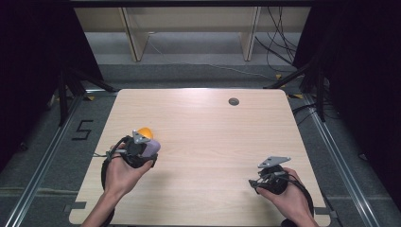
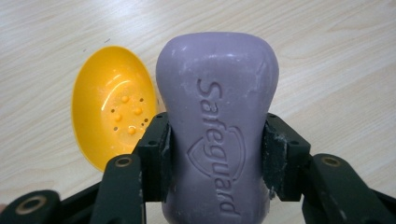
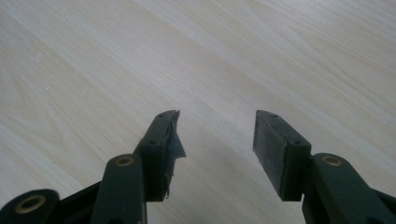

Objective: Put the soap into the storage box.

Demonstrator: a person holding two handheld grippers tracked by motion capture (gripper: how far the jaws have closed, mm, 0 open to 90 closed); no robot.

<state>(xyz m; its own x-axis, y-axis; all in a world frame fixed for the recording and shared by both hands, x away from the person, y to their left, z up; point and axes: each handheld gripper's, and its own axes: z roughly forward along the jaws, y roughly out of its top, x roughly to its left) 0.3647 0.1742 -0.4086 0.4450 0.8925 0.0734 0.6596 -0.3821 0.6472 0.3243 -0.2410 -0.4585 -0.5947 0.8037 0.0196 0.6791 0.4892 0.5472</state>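
On the left of the tabletop (image 1: 208,123), one yellow dish (image 1: 144,132), oval, hollow side up, dotted with small holes and bumps in the left gripper view (image 2: 112,116). Just right of it, one purple soap (image 1: 151,148), stamped "Safeguard" (image 2: 217,121), clamped between the two fingers (image 2: 156,154) of the left gripper (image 1: 142,149), pads pressed on both narrow sides of its waist. Held just beside the dish, over bare wood; touching the dish or not, cannot tell. Farther back, right of centre, one small dark round hole (image 1: 233,101) in the tabletop. At the right, near the front edge, one more gripper, the right gripper (image 1: 255,184), its two fingers (image 3: 161,140) apart with nothing between them over bare wood. Two hands, two grippers, one soap, one dish.
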